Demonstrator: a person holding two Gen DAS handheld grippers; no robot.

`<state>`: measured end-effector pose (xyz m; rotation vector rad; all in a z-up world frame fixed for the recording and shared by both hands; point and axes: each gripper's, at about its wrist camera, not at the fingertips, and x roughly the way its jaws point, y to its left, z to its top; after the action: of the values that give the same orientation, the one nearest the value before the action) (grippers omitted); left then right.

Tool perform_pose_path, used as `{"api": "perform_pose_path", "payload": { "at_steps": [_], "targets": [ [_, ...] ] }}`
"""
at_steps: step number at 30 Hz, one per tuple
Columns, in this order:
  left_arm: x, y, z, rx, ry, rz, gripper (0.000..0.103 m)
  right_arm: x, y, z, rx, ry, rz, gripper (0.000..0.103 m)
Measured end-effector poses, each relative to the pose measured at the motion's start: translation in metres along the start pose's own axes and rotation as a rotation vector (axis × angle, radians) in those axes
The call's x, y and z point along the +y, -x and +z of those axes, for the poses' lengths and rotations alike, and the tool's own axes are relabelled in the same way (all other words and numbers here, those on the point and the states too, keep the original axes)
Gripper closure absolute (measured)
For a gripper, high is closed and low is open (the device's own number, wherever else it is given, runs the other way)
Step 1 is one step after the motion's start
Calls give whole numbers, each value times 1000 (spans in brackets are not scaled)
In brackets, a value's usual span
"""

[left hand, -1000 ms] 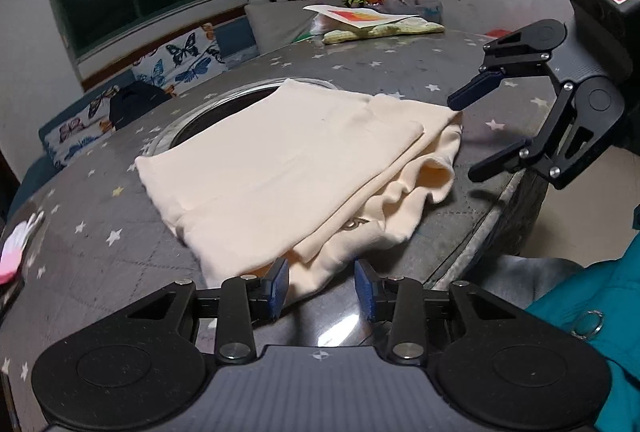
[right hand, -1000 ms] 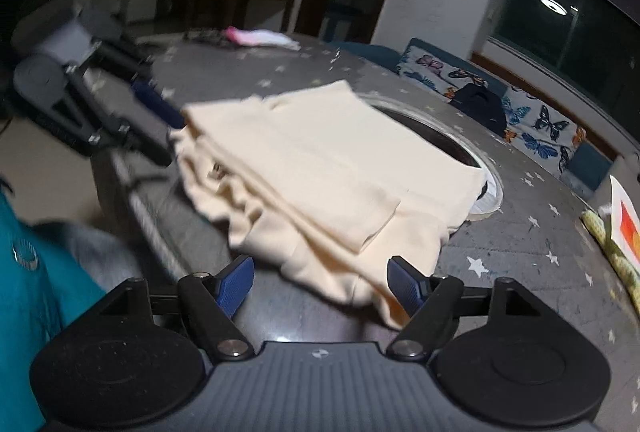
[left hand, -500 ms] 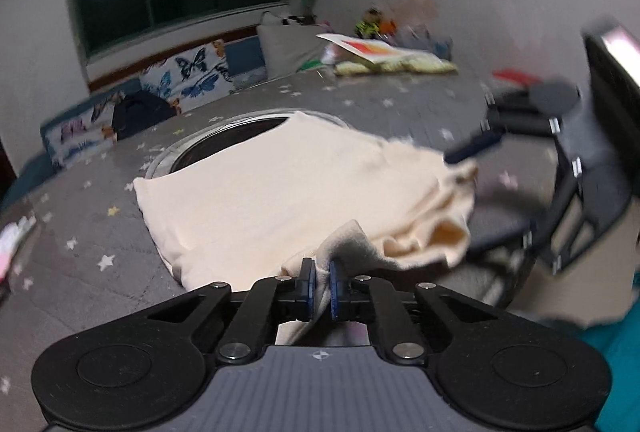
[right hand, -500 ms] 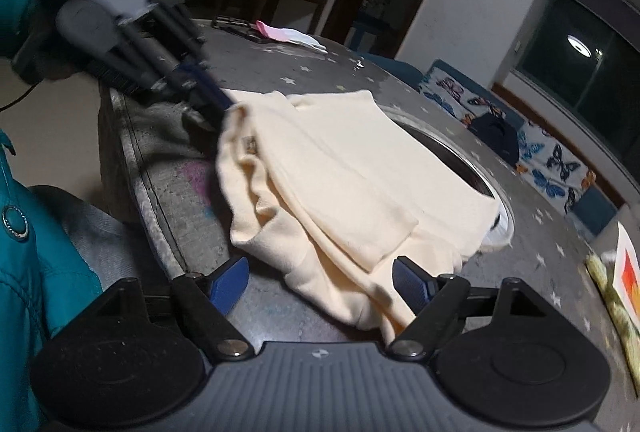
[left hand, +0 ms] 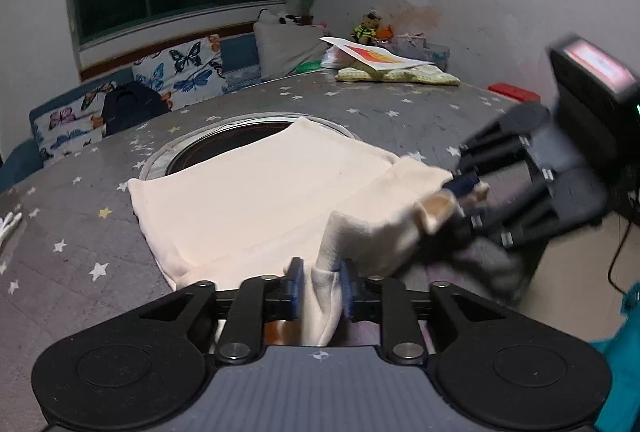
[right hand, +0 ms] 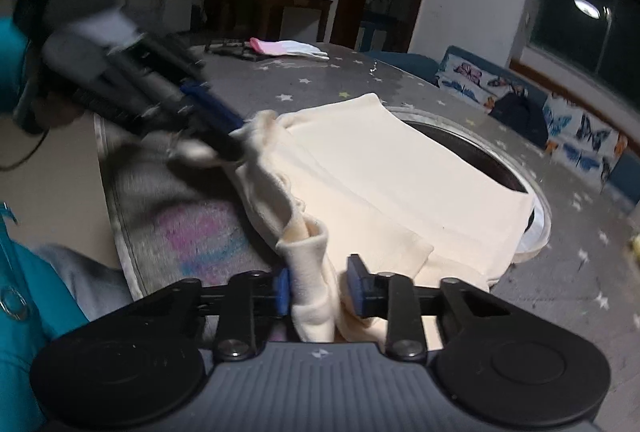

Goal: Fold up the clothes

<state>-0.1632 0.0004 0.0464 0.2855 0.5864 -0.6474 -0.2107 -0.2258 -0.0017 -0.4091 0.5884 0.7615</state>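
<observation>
Now the left hand-held gripper (left hand: 320, 290) pinches a bunched edge of the cream garment (left hand: 256, 199) (partly folded on the star-patterned desk (left hand: 80, 244)). Alongside, the right hand-held gripper (right hand: 318, 290) clamps another fold of it.

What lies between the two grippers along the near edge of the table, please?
A raised, bunched edge of the cream garment spans from the left gripper to the right gripper, each shut on it; the left wrist view shows this.

Cream folded garment (left hand: 260, 191) on star-patterned table, near edge bunched and lifted
</observation>
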Motion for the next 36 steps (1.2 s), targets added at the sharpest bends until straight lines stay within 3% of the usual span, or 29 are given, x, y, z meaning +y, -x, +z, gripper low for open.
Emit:
{"api": "perform_pose_path", "payload": {
  "at_steps": [1, 4, 17, 29, 33, 35, 36],
  "targets": [
    [-2, 1, -3, 4, -14, 7, 65, -4, 1, 1, 3, -26, 14, 82],
    [-10, 3, -11, 9, -65, 29, 55, -11, 3, 1, 1, -61, 25, 84],
    [-26, -7, -31, -3, -243, 163, 52, -12, 0, 5, -10, -102, 2, 87],
    [-24, -3, -41, -40, -243, 285, 46, -11, -1, 5, -14, -99, -11, 87],
    [-25, -9, -40, -49, -268, 258, 48, -6, 0, 3, -12, -89, -16, 87],
    [-27, -8, -41, -56, -288, 246, 61, -6, 0, 3, -11, -91, -14, 89],
    [-27, -7, -42, -55, -291, 234, 72, -6, 0, 3, -13, -95, -14, 89]
  ]
}}
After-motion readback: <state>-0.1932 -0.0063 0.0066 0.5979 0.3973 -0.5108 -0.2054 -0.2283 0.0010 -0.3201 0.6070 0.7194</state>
